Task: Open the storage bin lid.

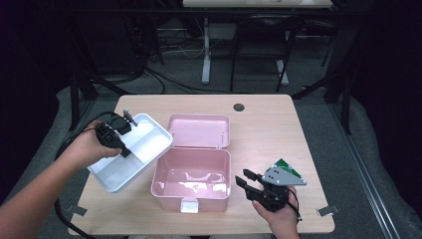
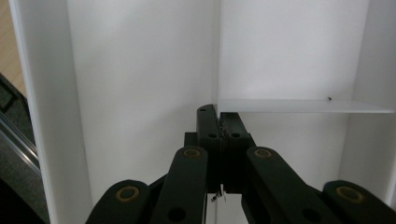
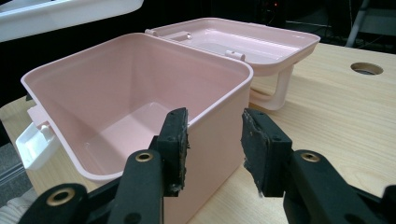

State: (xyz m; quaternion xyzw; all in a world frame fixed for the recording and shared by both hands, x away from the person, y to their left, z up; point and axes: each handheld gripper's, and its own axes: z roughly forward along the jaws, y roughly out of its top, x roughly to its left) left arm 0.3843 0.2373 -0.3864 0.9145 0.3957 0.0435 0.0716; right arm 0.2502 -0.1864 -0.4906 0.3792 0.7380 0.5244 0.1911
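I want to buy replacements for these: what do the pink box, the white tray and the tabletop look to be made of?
Pink box: seemingly moulded plastic, glossy; light glints on its smooth walls and rounded rim.
White tray, held by the left gripper on a divider: also plastic by its look, smoother and more matte, with thin, even walls.
Table: pale wood grain, possibly a laminate; the pictures can't settle that.

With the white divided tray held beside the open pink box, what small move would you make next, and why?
Probably carry the white divided plastic tray rightward over the open pink plastic box. The left gripper is clamped on the tray's divider, the tray overlaps the box's left rim, and the box is empty. The right gripper waits open alongside.
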